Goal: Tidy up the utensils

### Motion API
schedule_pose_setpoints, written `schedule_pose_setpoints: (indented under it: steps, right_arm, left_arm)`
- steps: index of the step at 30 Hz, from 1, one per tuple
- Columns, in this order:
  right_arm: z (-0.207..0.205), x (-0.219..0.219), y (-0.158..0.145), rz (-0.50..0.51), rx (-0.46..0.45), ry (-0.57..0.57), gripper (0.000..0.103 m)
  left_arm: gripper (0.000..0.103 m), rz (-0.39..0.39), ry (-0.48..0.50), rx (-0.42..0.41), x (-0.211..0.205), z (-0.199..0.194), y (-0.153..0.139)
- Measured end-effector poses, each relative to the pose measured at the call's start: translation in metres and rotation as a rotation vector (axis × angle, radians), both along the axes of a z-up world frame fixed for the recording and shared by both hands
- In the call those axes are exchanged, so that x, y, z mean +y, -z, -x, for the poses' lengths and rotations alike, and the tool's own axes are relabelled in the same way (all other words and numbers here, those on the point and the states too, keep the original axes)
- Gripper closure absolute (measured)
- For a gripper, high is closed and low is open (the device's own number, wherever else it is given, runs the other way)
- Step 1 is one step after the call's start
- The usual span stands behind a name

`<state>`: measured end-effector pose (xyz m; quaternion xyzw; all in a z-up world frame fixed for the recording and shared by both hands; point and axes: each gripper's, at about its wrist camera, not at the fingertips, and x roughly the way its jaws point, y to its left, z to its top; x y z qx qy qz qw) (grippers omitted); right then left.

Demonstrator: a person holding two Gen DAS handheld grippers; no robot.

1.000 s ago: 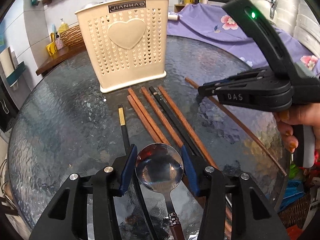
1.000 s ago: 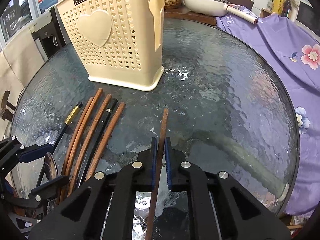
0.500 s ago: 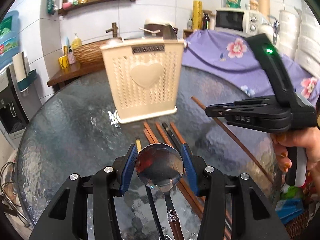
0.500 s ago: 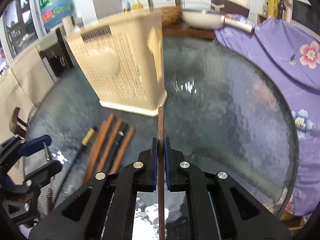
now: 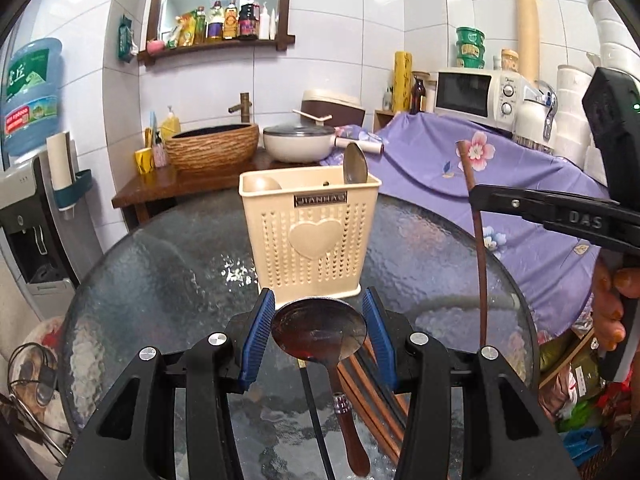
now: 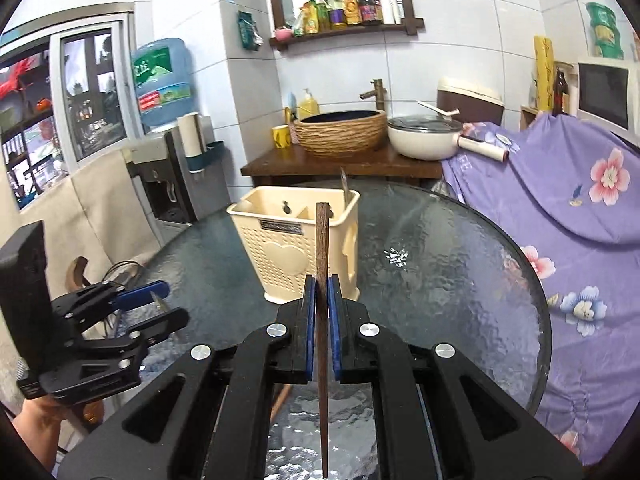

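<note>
- one cream utensil holder (image 5: 310,236) stands upright on the round glass table (image 5: 160,280); it is the landmark here.
- one metal spoon (image 5: 355,164) already stands in the holder's right-hand compartment, bowl up.
- a second spoon (image 5: 320,330), with a brown handle, is in front of the holder, its bowl clamped between the blue pads of the left gripper (image 5: 318,330); the jaws stand partly apart, at the width of the bowl.
- one dark wooden chopstick (image 6: 322,280) is pinched in the right gripper (image 6: 320,312), jaws almost fully together, and stands nearly upright, its top end level with the holder's rim.
- more chopsticks (image 5: 368,392) lie on the table in front of the holder, under the left gripper; perhaps four or five, partly hidden.
- both grippers point towards the holder, tilted down, raised off the table.
- a hand (image 5: 608,308) grips the right gripper's handle, to the right of the holder.
</note>
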<state>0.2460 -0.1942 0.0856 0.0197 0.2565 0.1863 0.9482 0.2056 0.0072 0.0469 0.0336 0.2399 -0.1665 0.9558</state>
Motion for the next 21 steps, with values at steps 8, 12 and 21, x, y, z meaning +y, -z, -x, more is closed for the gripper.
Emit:
schedule_pose_setpoints:
  steps: [8, 12, 21]
  right_arm:
    - [0.003, 0.009, -0.004, 0.013, -0.008, -0.010, 0.096]
    - [0.006, 0.010, -0.010, 0.011, -0.018, -0.018, 0.096]
    - [0.006, 0.012, -0.021, 0.017, -0.031, -0.032, 0.096]
  left_arm:
    - [0.058, 0.011, 0.001, -0.007, 0.001, 0.000, -0.008]
    - [0.059, 0.015, 0.001, -0.016, 0.002, -0.001, -0.013]
    - [0.069, 0.013, -0.002, -0.020, 0.003, -0.010, -0.023]
